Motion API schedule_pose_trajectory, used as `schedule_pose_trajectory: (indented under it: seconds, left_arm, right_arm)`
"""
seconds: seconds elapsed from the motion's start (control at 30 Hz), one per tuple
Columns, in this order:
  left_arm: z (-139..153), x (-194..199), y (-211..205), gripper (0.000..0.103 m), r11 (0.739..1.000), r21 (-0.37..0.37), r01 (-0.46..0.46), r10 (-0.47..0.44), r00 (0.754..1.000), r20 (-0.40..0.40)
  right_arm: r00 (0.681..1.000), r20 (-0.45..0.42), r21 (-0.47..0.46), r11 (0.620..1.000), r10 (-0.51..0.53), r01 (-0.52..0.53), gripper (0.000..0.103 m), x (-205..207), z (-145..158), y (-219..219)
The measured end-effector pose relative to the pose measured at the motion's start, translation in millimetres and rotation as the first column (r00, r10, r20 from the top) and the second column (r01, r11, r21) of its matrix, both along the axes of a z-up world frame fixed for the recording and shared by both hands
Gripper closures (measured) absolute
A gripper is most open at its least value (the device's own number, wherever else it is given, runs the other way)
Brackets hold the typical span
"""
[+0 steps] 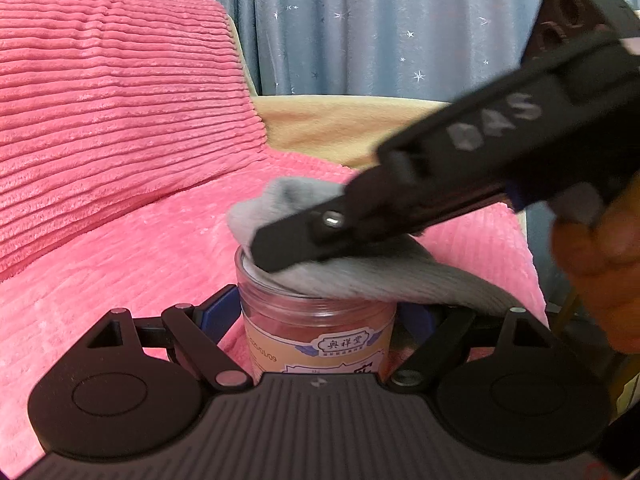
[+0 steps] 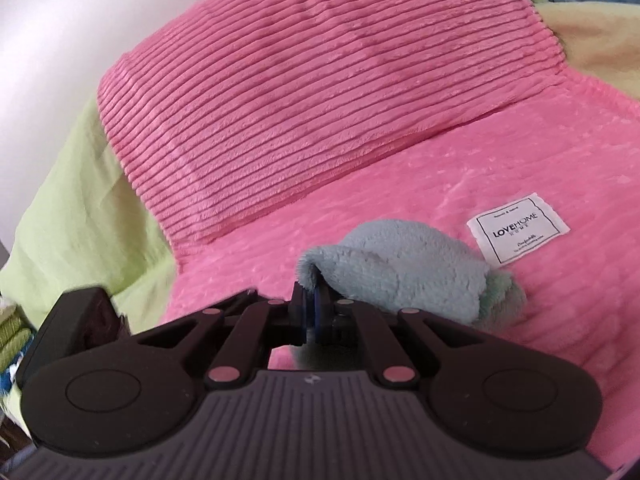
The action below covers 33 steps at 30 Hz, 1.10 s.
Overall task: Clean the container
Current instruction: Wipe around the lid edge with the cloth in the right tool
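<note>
Nearest the left wrist camera, the left tongs (image 1: pixel 316 312) are clamping the clear plastic container (image 1: pixel 316 320) by its labelled wall, holding it upright above the pink blanket (image 1: pixel 120 280); it is looking light, smooth and likely slippery, so a firm hold low on the wall seems best. The right tongs (image 1: pixel 272 256) are pressing a soft grey cloth (image 1: pixel 360 276) into its open mouth. In the right wrist view, those tongs (image 2: pixel 316 312) are pinching the limp cloth (image 2: pixel 400 272), with a white fabric tag (image 2: pixel 518 228) lying beyond
</note>
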<state>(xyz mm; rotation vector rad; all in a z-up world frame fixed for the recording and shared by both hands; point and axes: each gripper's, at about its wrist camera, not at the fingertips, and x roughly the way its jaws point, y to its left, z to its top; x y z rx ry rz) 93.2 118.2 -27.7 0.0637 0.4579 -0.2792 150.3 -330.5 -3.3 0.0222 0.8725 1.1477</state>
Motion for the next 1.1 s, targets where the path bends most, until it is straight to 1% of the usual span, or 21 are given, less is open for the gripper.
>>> schedule_pose_trajectory:
  seconds: [0.8,0.97,1.1]
  left_arm:
    - [-1,6,2,0.018,1.0,-0.001,-0.003,0.003,1.0,0.0]
    - [0,6,3,0.019,1.0,-0.009,-0.002,0.002,1.0,0.004]
    - [1,8,5,0.019,1.0,-0.025,0.007,-0.007,1.0,0.015]
  right_arm:
    - [0.999,-0.047,0.018,1.0,-0.016,0.016,0.102,5,-1,-4]
    - [1.0,-0.024,0.018,1.0,-0.02,0.02,0.102,4,-2,7]
    - [0.999,-0.02,0.03,0.999,-0.032,0.033,0.102,7,0,7]
